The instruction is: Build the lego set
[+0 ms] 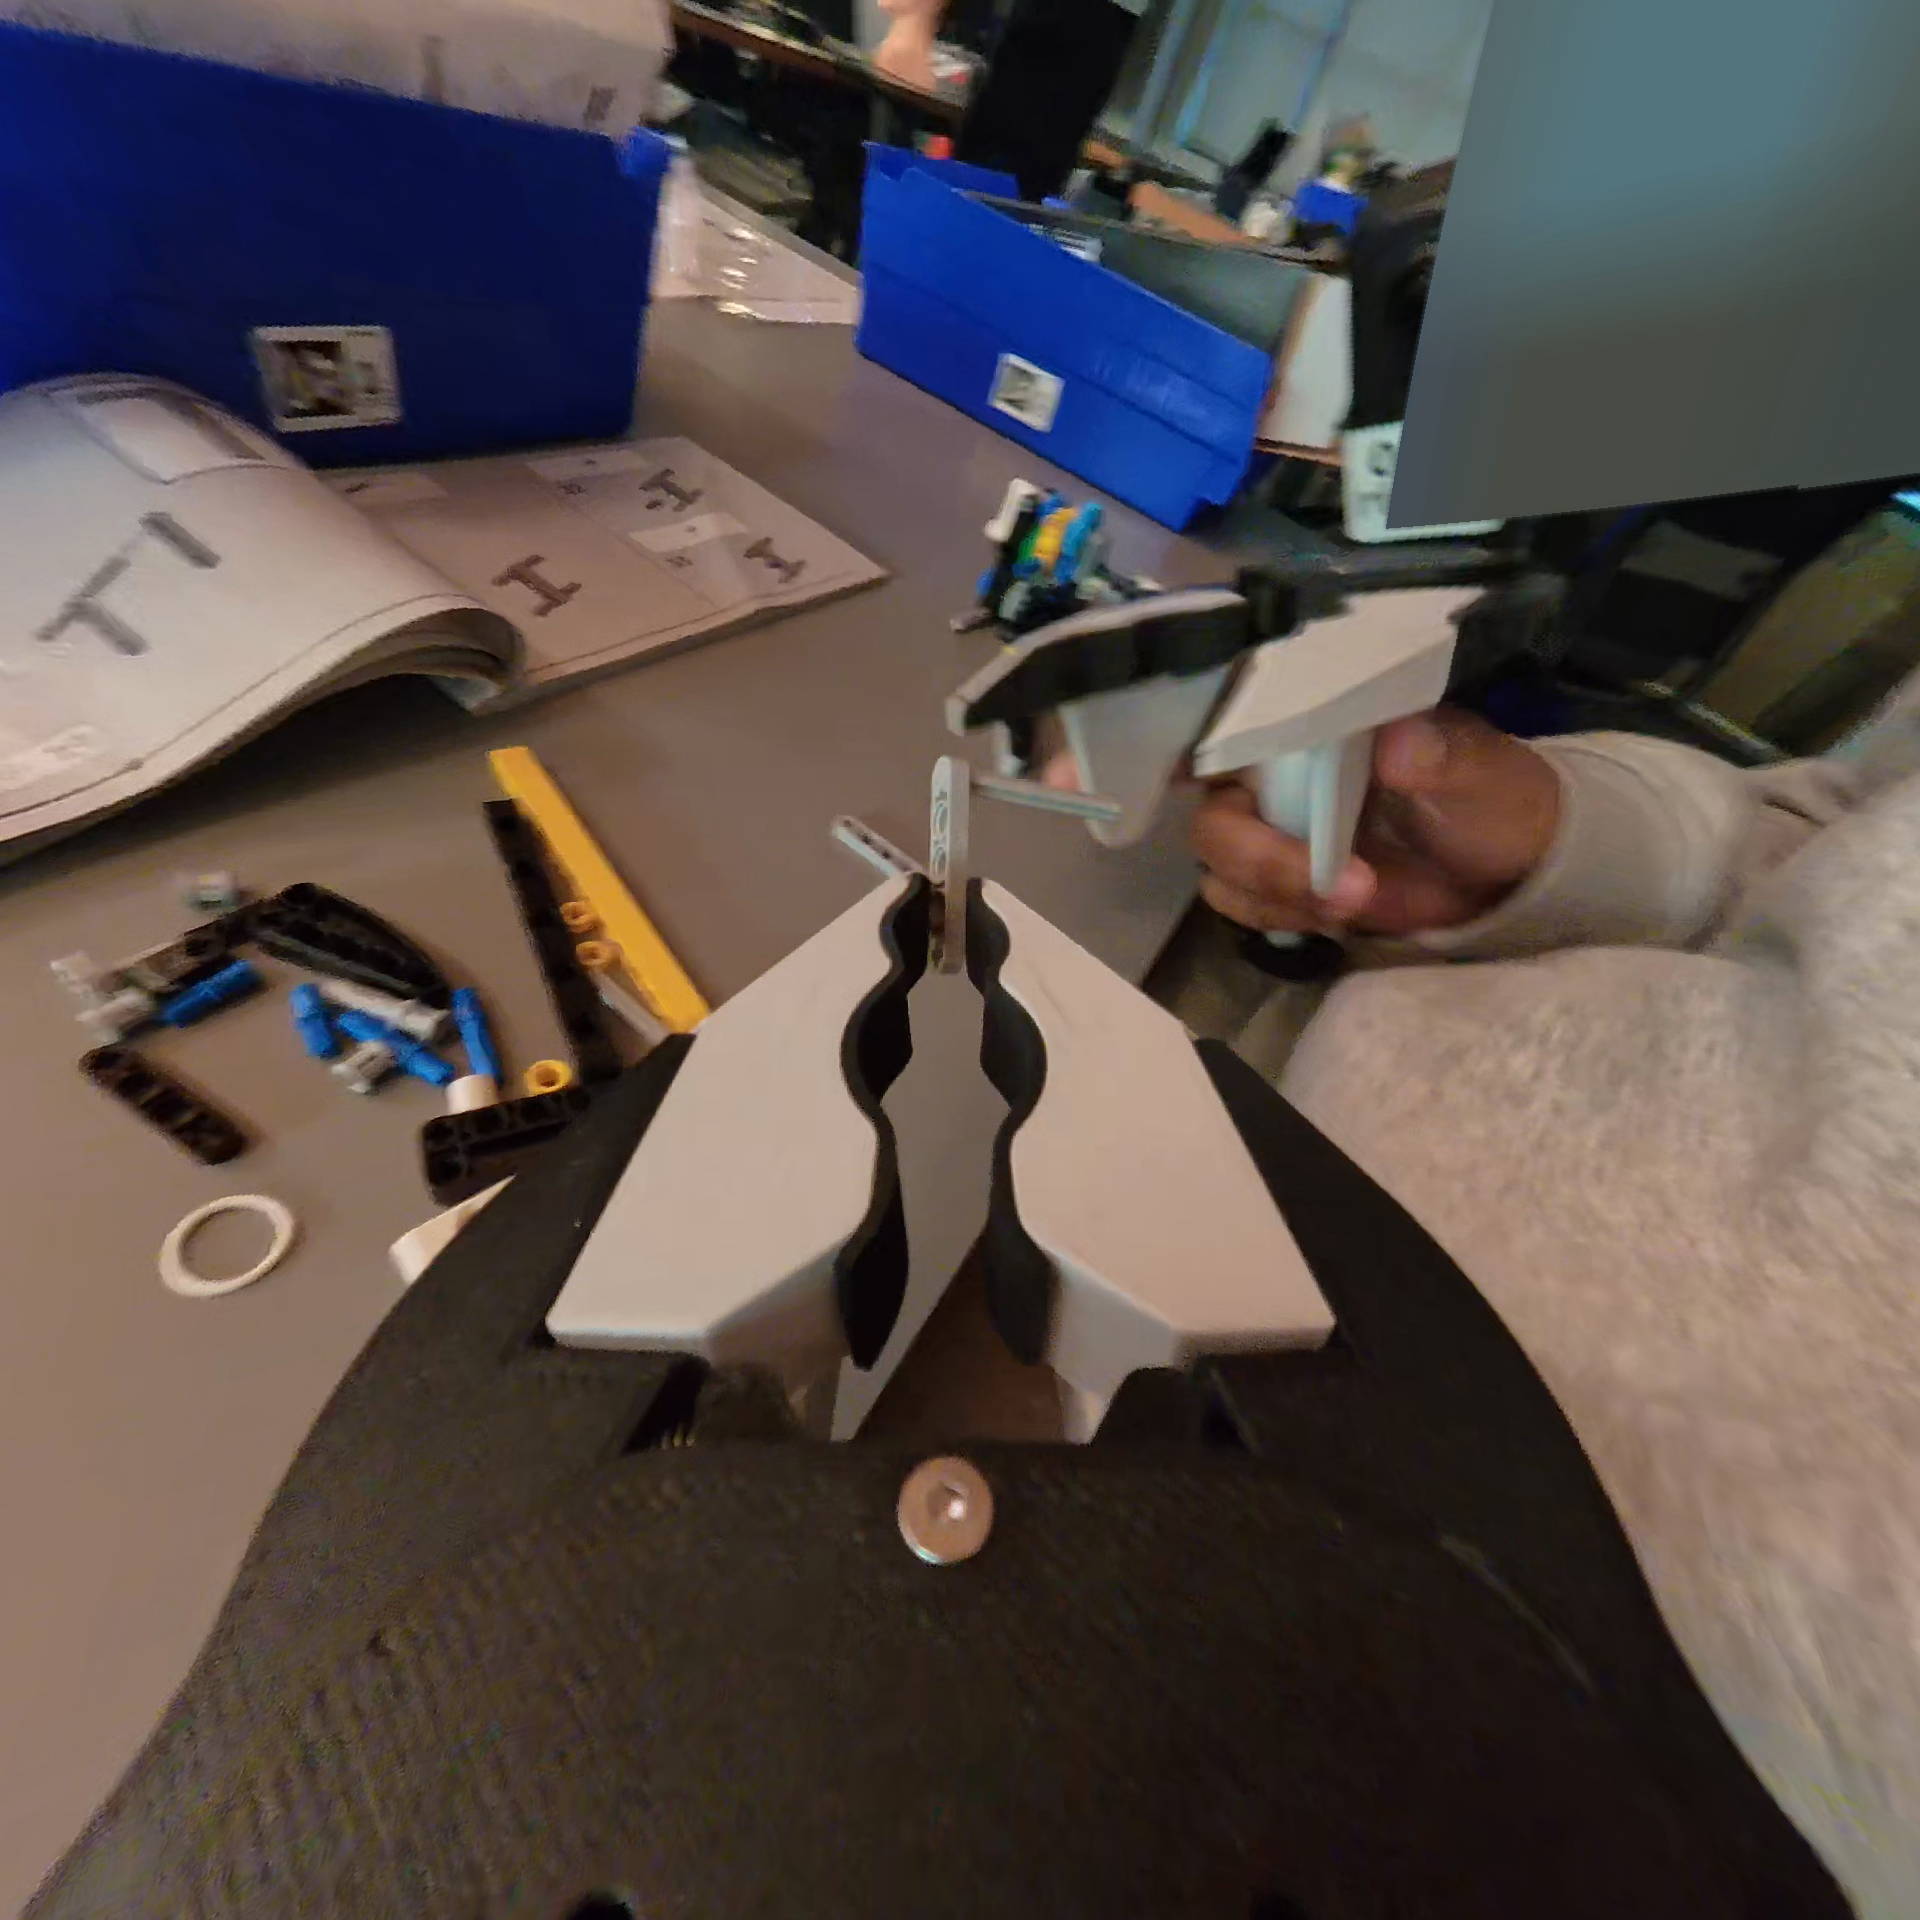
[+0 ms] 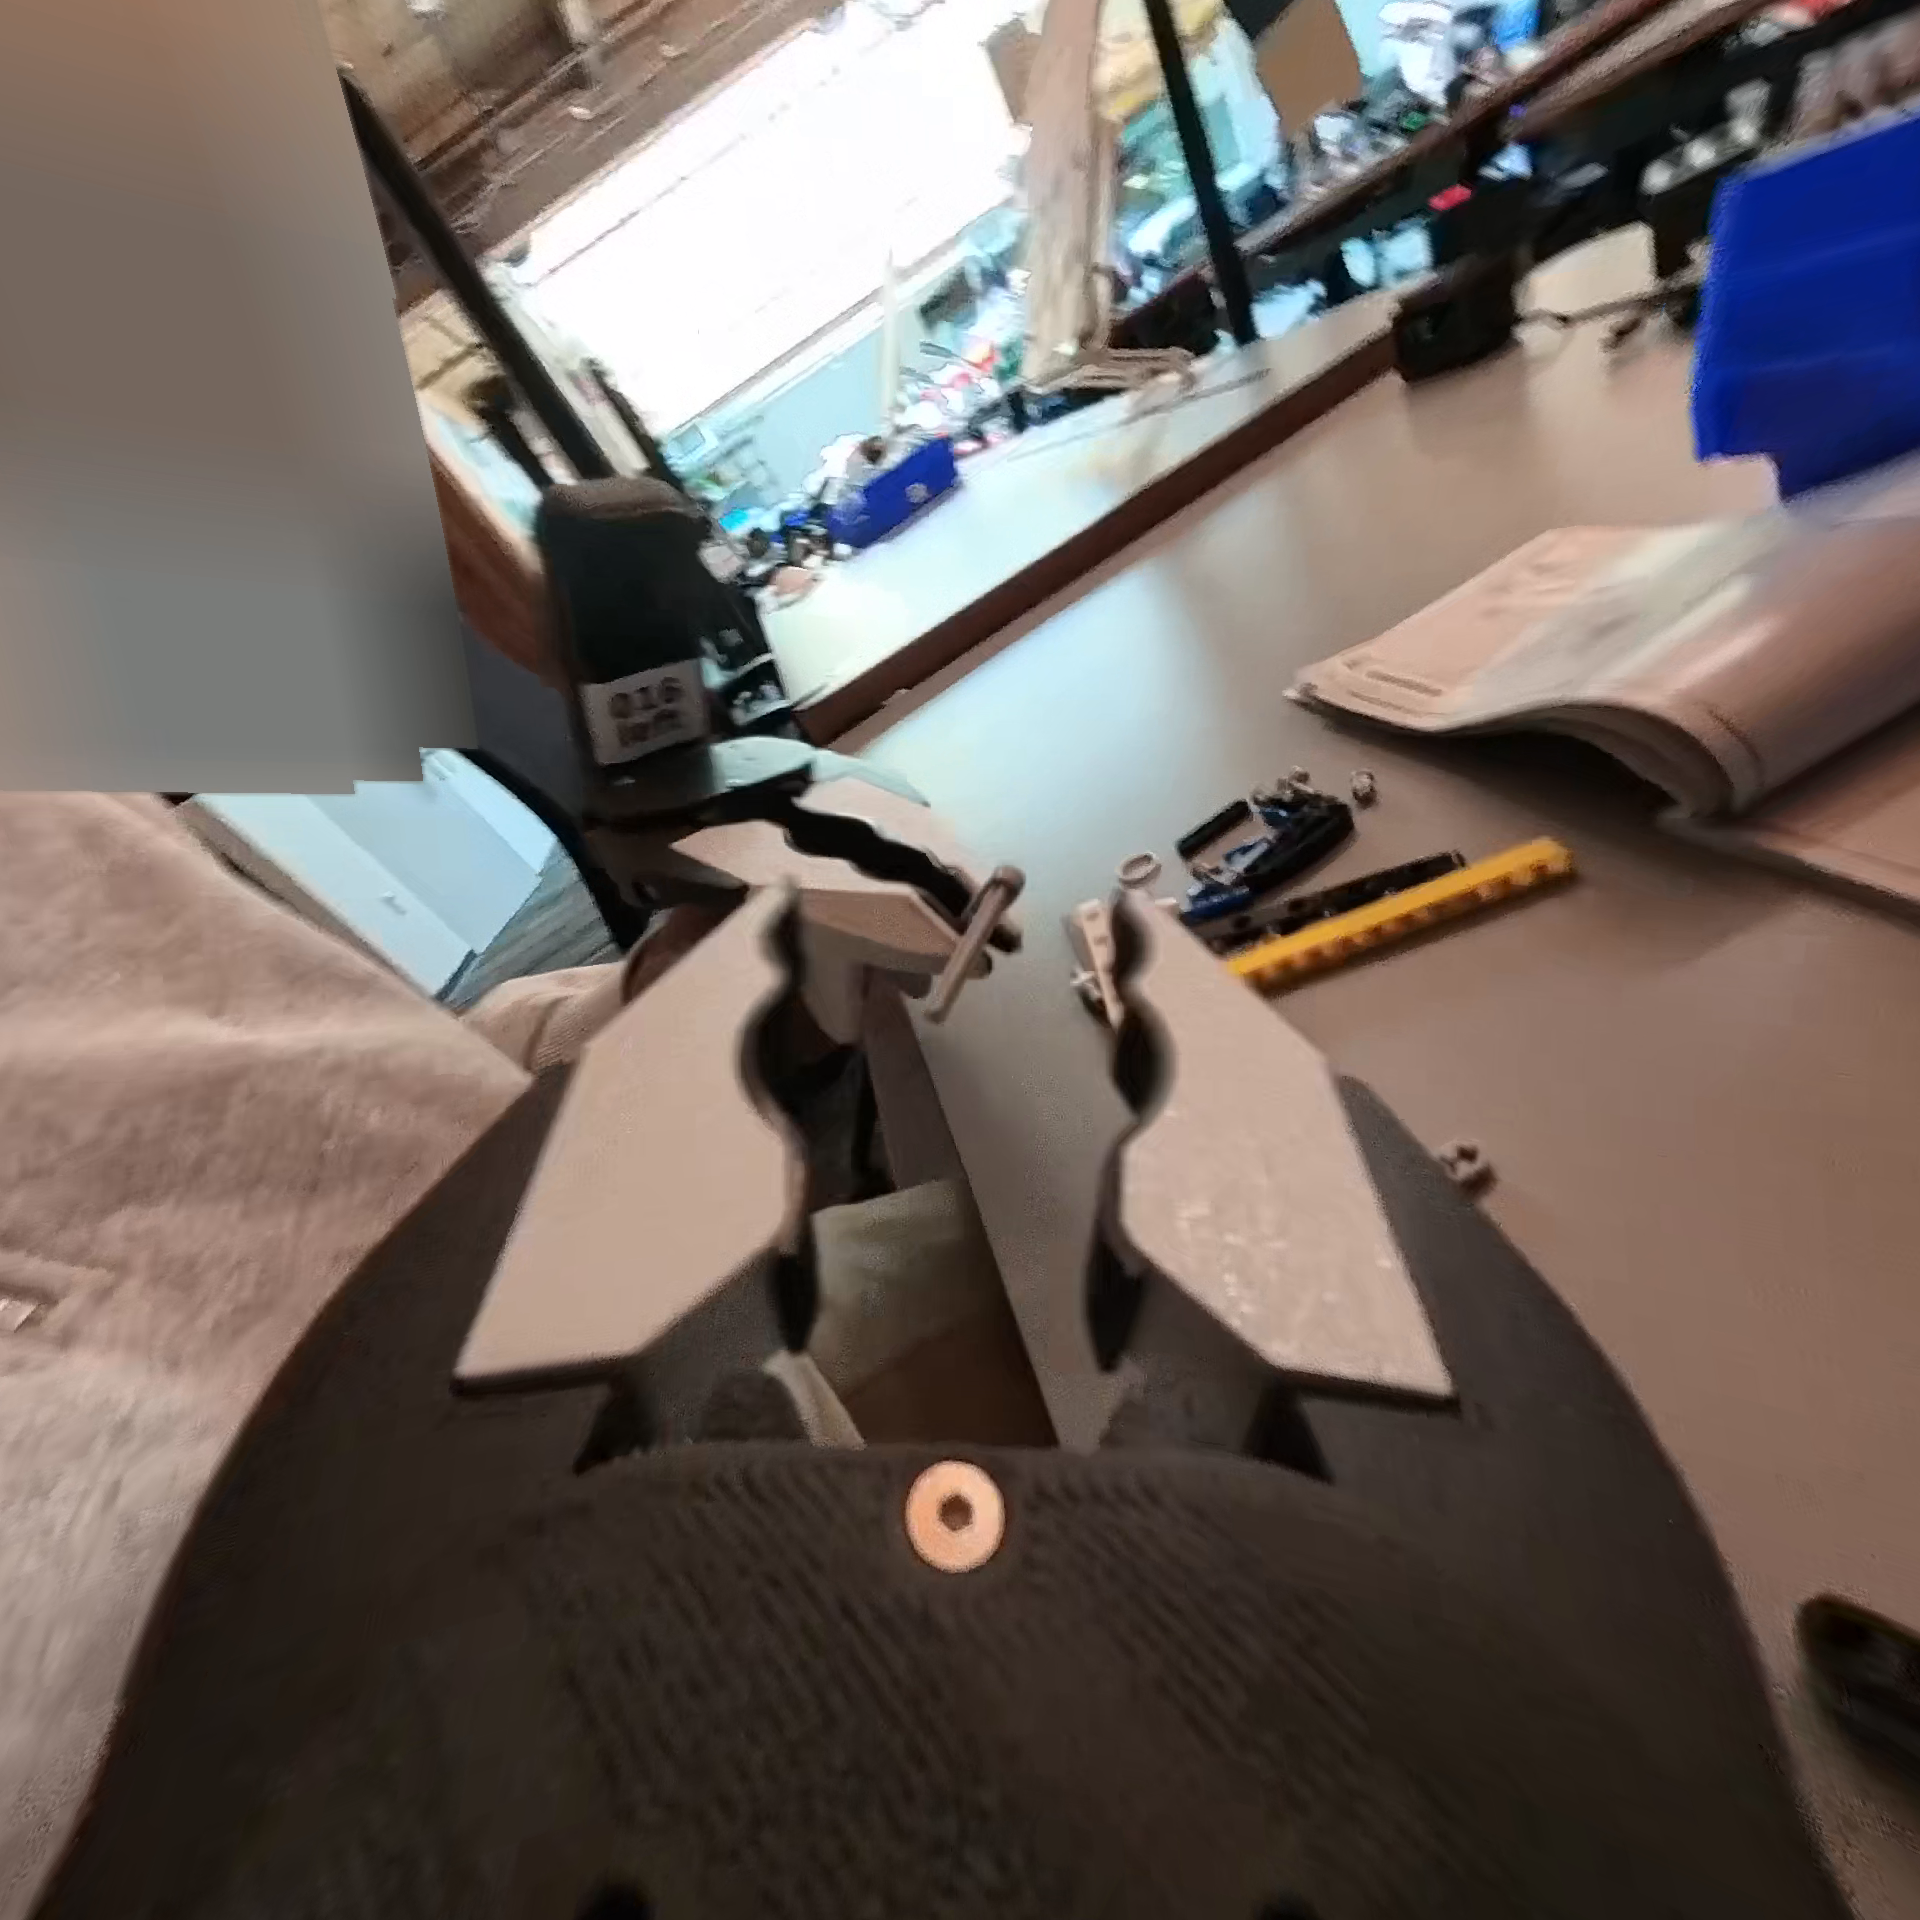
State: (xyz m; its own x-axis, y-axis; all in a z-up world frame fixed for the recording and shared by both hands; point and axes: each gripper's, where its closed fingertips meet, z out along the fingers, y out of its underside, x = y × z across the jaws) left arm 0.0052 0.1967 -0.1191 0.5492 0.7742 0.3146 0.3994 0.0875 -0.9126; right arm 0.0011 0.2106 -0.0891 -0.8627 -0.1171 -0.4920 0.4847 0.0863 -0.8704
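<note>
My left gripper (image 1: pixel 945 902) is shut on a thin grey Lego beam (image 1: pixel 948 821) and holds it upright above the table's near edge. A grey axle (image 1: pixel 1044 798) crosses the beam near its top. My right gripper (image 2: pixel 951 935) is open and empty, and in the left wrist view (image 1: pixel 971 717) its tips hover just above the axle. In the right wrist view the left gripper (image 2: pixel 904 883) shows ahead with the axle (image 2: pixel 975 940). A small grey piece (image 2: pixel 1091 956) lies by my right fingertip; I cannot tell whether it touches it.
Loose parts lie on the grey table (image 1: pixel 831 675): a yellow beam (image 1: pixel 592 873), a black beam (image 1: pixel 540 935), blue pins (image 1: pixel 395 1029), a white ring (image 1: pixel 227 1244). An open booklet (image 1: pixel 260 582), a small partial build (image 1: pixel 1049 566) and two blue bins (image 1: pixel 312 239) (image 1: pixel 1049 343) stand behind. Only a small space, under 4 cm, lies between the two pairs of fingers.
</note>
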